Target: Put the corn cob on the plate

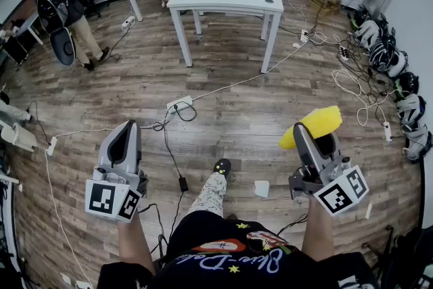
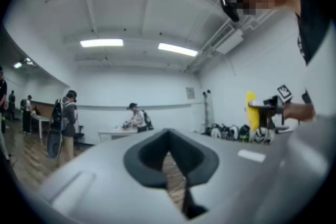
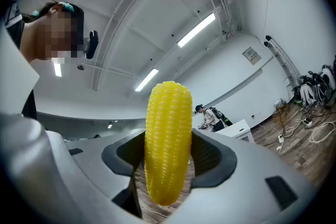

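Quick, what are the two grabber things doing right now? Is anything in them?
The left gripper: closed, nothing between its jaws.
The right gripper: closed on the corn cob.

The head view looks steeply down from overhead onto the wooden floor (image 1: 223, 98), with the left tongs (image 1: 127, 126) at 7 o'clock and the right tongs (image 1: 304, 132) at 4 o'clock, both close. The left gripper view sits just behind its own jaws and faces level, and it catches the right tongs at 3 o'clock. The right gripper view tips slightly up toward the ceiling (image 3: 157, 18), with the corn cob (image 3: 168, 144) very near at centre. All three share the gear (image 1: 389, 57) piled at the floor's edge.
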Action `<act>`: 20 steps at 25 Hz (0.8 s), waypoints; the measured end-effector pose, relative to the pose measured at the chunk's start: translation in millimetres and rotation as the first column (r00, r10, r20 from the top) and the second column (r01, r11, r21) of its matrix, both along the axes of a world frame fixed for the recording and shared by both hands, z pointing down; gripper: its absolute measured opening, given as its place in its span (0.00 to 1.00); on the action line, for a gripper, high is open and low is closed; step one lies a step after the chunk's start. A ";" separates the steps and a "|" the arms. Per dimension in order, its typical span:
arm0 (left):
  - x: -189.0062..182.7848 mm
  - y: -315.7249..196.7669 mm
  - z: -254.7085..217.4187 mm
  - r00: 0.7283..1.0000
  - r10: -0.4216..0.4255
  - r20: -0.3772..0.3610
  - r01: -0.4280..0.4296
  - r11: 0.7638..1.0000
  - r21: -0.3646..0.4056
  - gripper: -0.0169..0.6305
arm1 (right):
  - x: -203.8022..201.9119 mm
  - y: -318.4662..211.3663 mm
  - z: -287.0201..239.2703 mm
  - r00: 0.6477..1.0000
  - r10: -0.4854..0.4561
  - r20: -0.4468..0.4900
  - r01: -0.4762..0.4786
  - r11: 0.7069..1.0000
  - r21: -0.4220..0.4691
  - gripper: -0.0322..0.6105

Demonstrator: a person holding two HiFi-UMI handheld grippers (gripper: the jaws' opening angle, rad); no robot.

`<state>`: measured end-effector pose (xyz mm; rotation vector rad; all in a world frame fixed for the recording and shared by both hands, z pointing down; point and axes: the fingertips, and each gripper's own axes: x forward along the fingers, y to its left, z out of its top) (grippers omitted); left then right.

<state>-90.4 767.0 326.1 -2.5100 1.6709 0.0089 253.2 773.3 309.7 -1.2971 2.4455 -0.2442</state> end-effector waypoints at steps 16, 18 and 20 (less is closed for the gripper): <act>-6.6 -300.0 -14.8 0.979 0.172 -0.107 -0.168 0.985 0.042 0.01 | -55.9 -289.2 -16.4 0.992 0.087 -0.093 -0.091 0.995 -0.038 0.46; -13.3 -326.9 -14.9 0.978 0.178 -0.113 -0.177 0.984 0.023 0.01 | -62.5 -321.1 -5.5 0.989 0.104 -0.109 -0.111 0.992 -0.062 0.46; -19.6 -354.3 -10.7 0.980 0.172 -0.102 -0.172 0.985 0.008 0.01 | -68.8 -346.3 3.2 0.987 0.101 -0.121 -0.111 0.991 -0.078 0.46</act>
